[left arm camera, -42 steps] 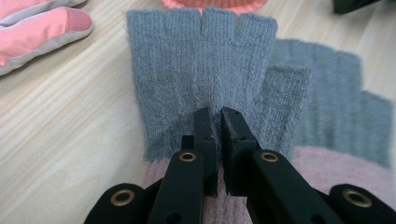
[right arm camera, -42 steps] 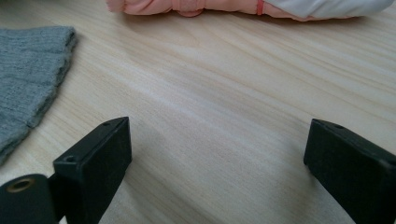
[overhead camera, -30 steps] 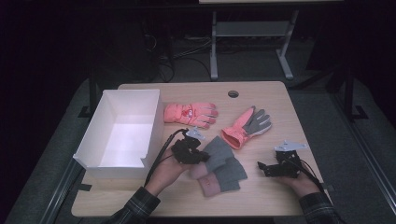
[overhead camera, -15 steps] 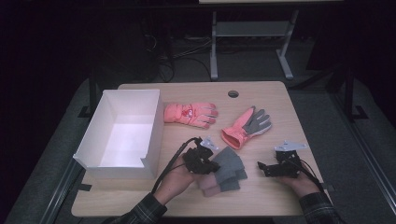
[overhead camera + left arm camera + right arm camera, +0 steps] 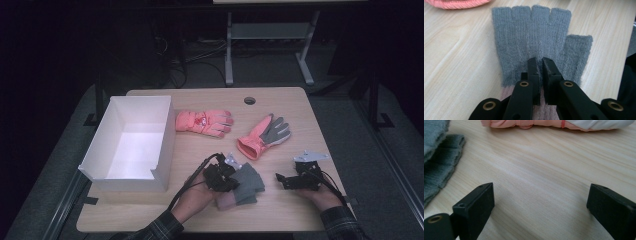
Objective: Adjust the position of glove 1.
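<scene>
**Left gripper pinches the grey glove**

We see the left gripper [image 5: 541, 61] clamped on a grey fingerless glove [image 5: 534, 37] — its two black jaws are nearly together, with a fold of knit caught between them at the glove's palm. The glove's short finger stubs spread out ahead of the jaws, and its thumb lies off to their right. A pinkish cuff sits under the jaws, just behind the grey part. In the high view the same left gripper [image 5: 227, 175] rests over the glove [image 5: 247, 182] near the front edge of the wooden table [image 5: 280, 220].

The right gripper [image 5: 282, 180] sits well apart from the glove, on its far side from the left gripper — its jaws stand wide apart with bare tabletop between them, grasping nothing. In its own view, the grey knit lies to the left of the jaws.

Beyond both grippers lie two salmon-pink gloves [image 5: 202, 121] [image 5: 262, 136]. A white box [image 5: 132, 145] stands to the left of the left gripper.
</scene>
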### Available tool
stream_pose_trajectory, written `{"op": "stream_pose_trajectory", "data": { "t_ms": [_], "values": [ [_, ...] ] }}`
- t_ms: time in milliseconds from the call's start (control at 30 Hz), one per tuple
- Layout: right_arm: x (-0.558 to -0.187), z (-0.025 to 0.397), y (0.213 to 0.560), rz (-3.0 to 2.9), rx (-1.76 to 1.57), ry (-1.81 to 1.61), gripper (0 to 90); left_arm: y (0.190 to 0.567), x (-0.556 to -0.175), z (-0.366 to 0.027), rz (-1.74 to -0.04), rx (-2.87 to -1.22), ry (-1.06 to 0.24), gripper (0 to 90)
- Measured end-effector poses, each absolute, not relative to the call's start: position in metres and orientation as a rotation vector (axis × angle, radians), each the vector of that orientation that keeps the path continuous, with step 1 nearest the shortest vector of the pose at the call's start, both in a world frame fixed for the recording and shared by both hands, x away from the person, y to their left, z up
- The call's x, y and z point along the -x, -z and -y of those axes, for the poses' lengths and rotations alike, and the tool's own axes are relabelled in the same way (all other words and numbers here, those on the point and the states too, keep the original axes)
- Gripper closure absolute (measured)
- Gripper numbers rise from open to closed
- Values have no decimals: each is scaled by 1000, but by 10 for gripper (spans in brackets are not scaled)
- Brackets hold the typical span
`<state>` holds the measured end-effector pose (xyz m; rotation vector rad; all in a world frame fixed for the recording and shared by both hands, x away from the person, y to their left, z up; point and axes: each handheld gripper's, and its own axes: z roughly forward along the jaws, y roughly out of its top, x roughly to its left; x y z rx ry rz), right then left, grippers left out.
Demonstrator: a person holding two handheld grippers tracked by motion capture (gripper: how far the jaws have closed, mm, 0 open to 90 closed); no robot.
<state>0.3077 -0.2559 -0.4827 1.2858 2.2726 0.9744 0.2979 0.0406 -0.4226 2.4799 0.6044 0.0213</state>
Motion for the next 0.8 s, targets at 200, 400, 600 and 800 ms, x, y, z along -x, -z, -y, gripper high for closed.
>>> {"op": "stream_pose_trajectory", "data": {
  "t_ms": [200,400,600,800],
  "values": [
    [-308,256,483,-2272,-1287,-974,70,430,-297,-37,-612,-2485,-9,829],
    [-308,256,483,-2272,-1286,-975,70,434,-297,-37,-590,-2488,-6,693],
    [-308,256,483,-2272,-1287,-974,70,429,-299,-39,-560,-2444,-22,391],
    [-308,256,483,-2272,-1287,-974,70,433,-307,-42,-528,-2454,-4,143]
  ]
}}
